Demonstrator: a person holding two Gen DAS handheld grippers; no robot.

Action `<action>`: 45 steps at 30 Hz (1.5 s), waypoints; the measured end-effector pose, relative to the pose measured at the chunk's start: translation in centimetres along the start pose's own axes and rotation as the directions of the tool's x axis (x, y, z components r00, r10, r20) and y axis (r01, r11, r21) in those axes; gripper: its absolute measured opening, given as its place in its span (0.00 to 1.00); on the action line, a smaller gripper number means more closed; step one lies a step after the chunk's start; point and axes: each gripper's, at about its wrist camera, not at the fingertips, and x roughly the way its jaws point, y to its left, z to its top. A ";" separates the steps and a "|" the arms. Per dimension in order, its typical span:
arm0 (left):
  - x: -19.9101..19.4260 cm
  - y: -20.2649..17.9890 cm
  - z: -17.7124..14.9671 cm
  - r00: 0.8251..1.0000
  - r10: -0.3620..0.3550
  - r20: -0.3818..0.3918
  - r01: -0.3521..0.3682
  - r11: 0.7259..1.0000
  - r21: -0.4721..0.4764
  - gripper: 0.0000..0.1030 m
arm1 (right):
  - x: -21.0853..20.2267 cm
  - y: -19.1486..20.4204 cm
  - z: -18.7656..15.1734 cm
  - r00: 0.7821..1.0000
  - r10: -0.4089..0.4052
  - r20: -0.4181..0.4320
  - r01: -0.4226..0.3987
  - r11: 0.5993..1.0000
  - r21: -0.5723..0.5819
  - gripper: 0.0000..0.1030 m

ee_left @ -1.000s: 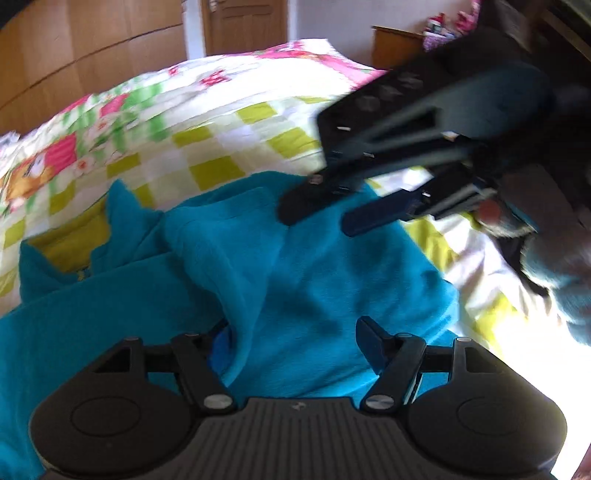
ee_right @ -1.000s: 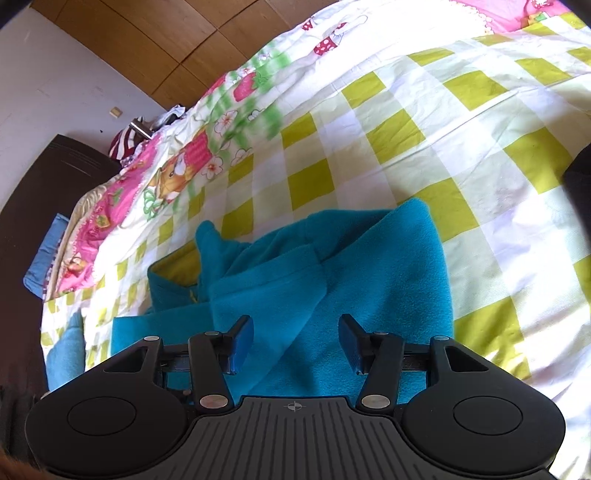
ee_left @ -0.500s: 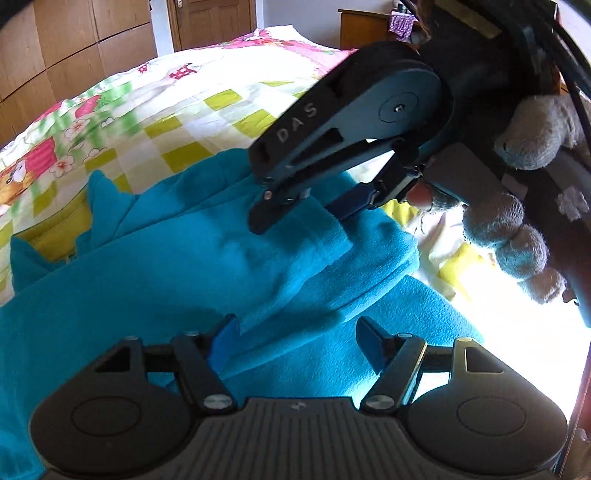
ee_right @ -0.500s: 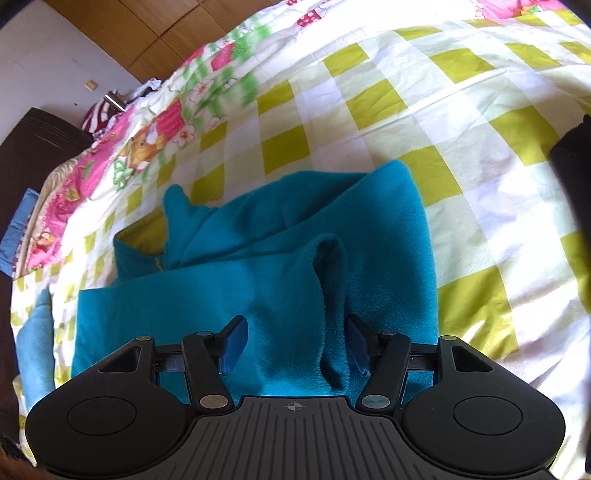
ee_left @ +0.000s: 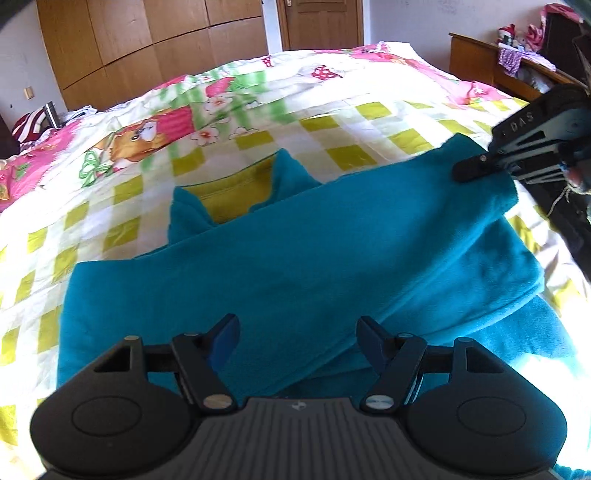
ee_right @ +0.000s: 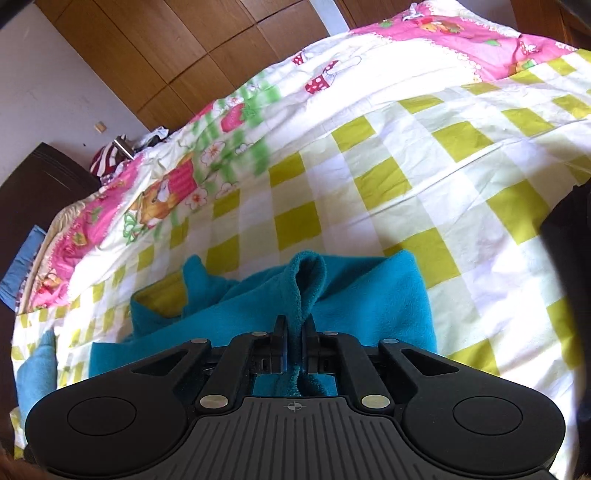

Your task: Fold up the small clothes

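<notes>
Right gripper (ee_right: 294,345) is clamped on a raised ridge of the teal fleece (ee_left: 295,258), fabric pinched between its fingers (ee_right: 279,341) and looping up just ahead of them. Left gripper (ee_left: 297,339) hangs with fingers spread wide, empty, fleece directly below and ahead of the tips. Fleece long axis runs crosswise to the left fingers, from low on their left up to the far right where the right gripper (ee_left: 480,166) holds the folded edge. Yellow lining (ee_left: 232,192) shows ahead of the left fingers, past the fold. Right side already has hold, so likely the left must catch the near loose edge under its fingers to carry the fold. Surface is a bed with checked quilt (ee_right: 369,166), soft, wrinkles easily. Wooden wardrobe (ee_left: 147,37) and door (ee_left: 321,22) far ahead; dresser (ee_left: 476,59) ahead right.
</notes>
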 end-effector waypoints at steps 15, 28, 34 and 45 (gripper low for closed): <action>0.7 4.6 -1.6 0.990 0.136 -0.026 -0.138 0.989 -0.053 0.79 | 0.9 -0.9 -0.4 0.997 -0.076 -0.019 0.077 0.996 0.050 0.06; 0.2 9.1 -2.5 0.980 0.200 -0.015 -0.200 0.965 -0.171 0.82 | 3.1 -0.6 -1.1 0.984 -0.159 -0.081 0.158 0.987 -0.014 0.06; -0.4 12.7 -4.0 0.963 0.263 -0.060 -0.269 0.916 -0.298 0.82 | 3.4 0.1 -0.7 0.981 -0.175 -0.083 0.172 0.984 -0.040 0.07; 0.9 13.7 -6.4 0.956 0.251 -0.151 -0.287 0.904 -0.318 0.83 | 3.8 0.6 -1.4 0.971 -0.220 -0.095 0.211 0.973 -0.097 0.13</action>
